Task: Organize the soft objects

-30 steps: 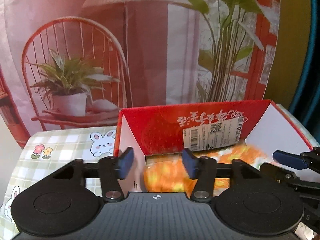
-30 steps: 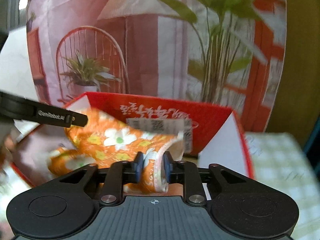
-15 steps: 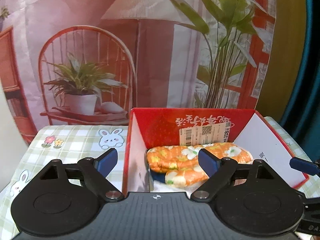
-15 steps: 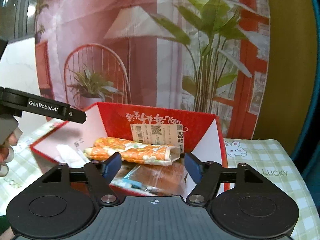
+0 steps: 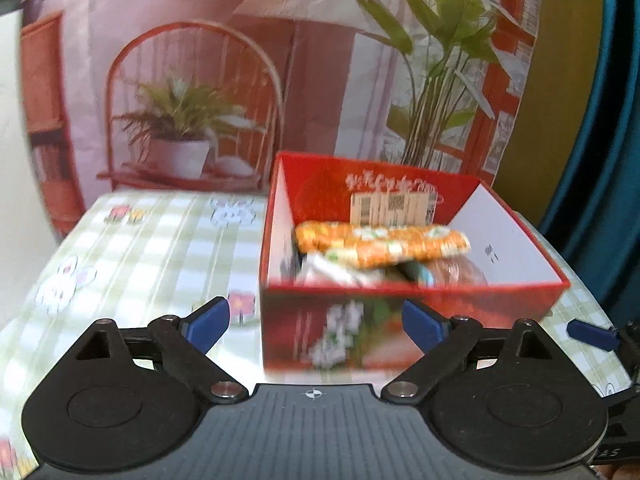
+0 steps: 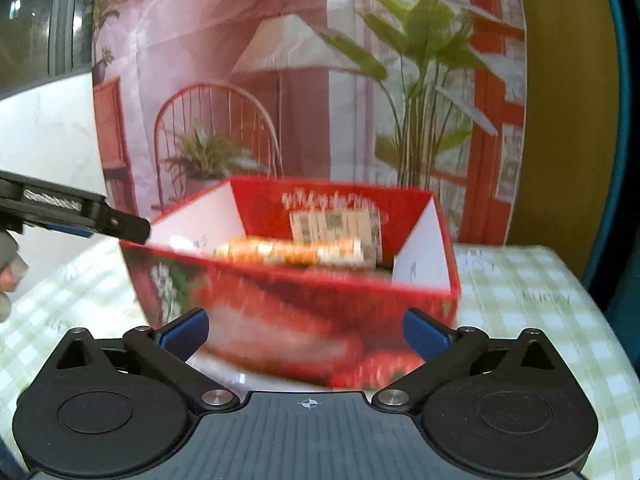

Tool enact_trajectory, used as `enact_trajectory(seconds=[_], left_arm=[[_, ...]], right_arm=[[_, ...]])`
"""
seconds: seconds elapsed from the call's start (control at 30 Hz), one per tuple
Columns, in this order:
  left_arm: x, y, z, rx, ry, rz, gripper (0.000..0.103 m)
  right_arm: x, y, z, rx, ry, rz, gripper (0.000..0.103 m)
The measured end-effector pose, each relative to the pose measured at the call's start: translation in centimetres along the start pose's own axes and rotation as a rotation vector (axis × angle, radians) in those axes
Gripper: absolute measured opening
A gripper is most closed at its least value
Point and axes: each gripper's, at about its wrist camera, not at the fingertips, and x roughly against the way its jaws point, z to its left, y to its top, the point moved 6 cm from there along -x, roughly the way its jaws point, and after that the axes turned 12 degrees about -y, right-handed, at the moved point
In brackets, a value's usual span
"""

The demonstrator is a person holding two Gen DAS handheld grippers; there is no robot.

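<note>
Orange floral fabric roll [image 5: 380, 242] lies inside red cardboard box [image 5: 412, 312], atop other contents, stowed. Left gripper [image 5: 316, 322], right gripper [image 6: 306, 330] near box front, jaws spread, empty.

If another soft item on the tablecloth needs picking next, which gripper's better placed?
Hard to call. Both the left gripper and right gripper are open, empty, facing the red box. No loose item shows.
</note>
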Motion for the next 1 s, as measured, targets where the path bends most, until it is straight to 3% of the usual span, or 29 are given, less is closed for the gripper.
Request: enact_trajectory(seconds=[0.3, 0.47, 0.67, 1.0], left_arm=[[0.3, -7.5, -0.9, 0.059, -0.022, 0.102, 0.095], [0.2, -8.2, -0.9, 0.016, 0.004, 0.085, 0.095], [-1.5, -9.5, -0.3, 0.04, 0.006, 0.149, 0.094], [-2.2, -10.6, 0.3, 0.129, -0.088, 0.152, 0.098]], right_arm=[[1.0, -4.8, 0.7, 0.015, 0.008, 0.049, 0.102], [0.7, -6.6, 1.2, 0.05, 0.005, 0.023, 0.102], [-1.0, -7.8, 0.8, 0.021, 0.037, 0.082, 0.103], [-2.2, -8.8, 0.1, -0.044, 0.085, 0.109, 0.103]])
